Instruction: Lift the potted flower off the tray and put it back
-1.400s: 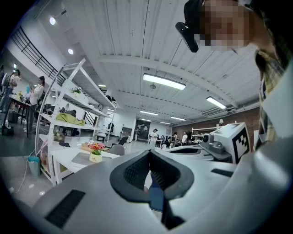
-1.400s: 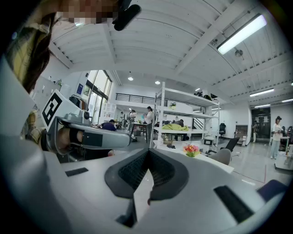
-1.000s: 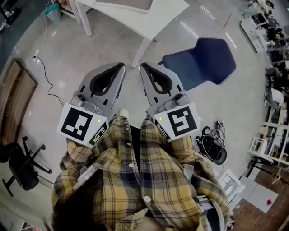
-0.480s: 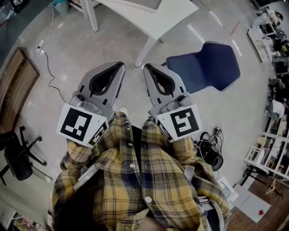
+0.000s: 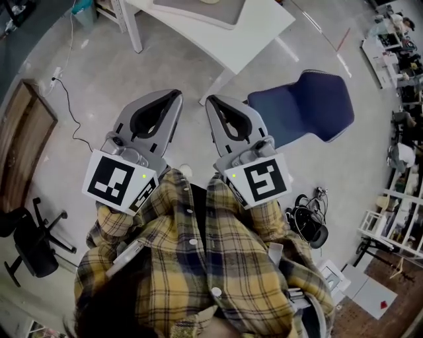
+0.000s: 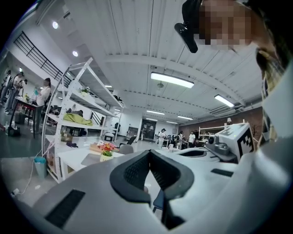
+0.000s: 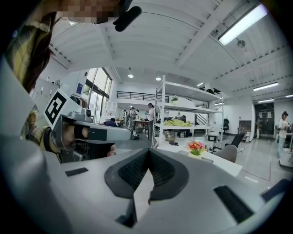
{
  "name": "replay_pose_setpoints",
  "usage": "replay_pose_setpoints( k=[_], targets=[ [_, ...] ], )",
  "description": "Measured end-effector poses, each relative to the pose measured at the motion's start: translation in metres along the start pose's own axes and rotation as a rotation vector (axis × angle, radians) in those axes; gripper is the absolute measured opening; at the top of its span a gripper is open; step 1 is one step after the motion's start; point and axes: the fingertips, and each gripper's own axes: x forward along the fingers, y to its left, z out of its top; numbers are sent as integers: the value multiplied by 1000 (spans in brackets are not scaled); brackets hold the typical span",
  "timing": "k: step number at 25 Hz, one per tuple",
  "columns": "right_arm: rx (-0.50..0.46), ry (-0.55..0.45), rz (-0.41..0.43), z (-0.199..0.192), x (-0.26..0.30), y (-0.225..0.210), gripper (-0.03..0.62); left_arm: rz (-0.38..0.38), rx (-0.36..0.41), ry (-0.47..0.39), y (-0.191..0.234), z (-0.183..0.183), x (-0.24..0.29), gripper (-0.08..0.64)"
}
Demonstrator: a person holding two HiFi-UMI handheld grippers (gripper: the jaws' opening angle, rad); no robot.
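The potted flower (image 6: 106,150) is a small pale pot with red and orange blooms, far ahead on a white table (image 5: 261,26); the right gripper view shows the same potted flower (image 7: 196,147). A grey tray (image 5: 198,12) lies on that table at the top edge of the head view. My left gripper (image 5: 176,95) and right gripper (image 5: 209,100) are held side by side in front of my plaid shirt, well short of the table. Both are shut with nothing between the jaws. They point roughly level toward the table.
A blue chair (image 5: 304,102) stands right of the table's corner. A black office chair (image 5: 30,241) and a wooden panel (image 5: 23,142) are at the left, with a cable (image 5: 66,109) on the floor. White shelving (image 6: 75,114) rises behind the table, and people stand far off.
The table and the blue chair have slid lower and closer in the head view, so both grippers have come nearer the table. Both stay shut and empty.
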Motion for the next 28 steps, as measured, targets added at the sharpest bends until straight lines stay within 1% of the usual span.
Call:
replay_pose_setpoints(
  k=[8, 13, 16, 20, 24, 28],
  targets=[
    [-11, 13, -56, 23, 90, -17, -2, -49, 29, 1, 89, 31, 25, 9],
    [4, 26, -116, 25, 140, -23, -2, -82, 33, 14, 144, 35, 31, 9],
    [8, 43, -147, 23, 154, -22, -2, -107, 30, 28, 160, 35, 34, 9],
    [32, 68, -181, 19, 161, -24, -2, -144, 32, 48, 167, 33, 42, 9],
    [29, 88, -213, 15, 171, -31, -2, -182, 25, 65, 175, 32, 51, 9],
    [48, 106, -233, 7, 191, -45, -2, -195, 20, 77, 196, 27, 66, 9]
  ],
)
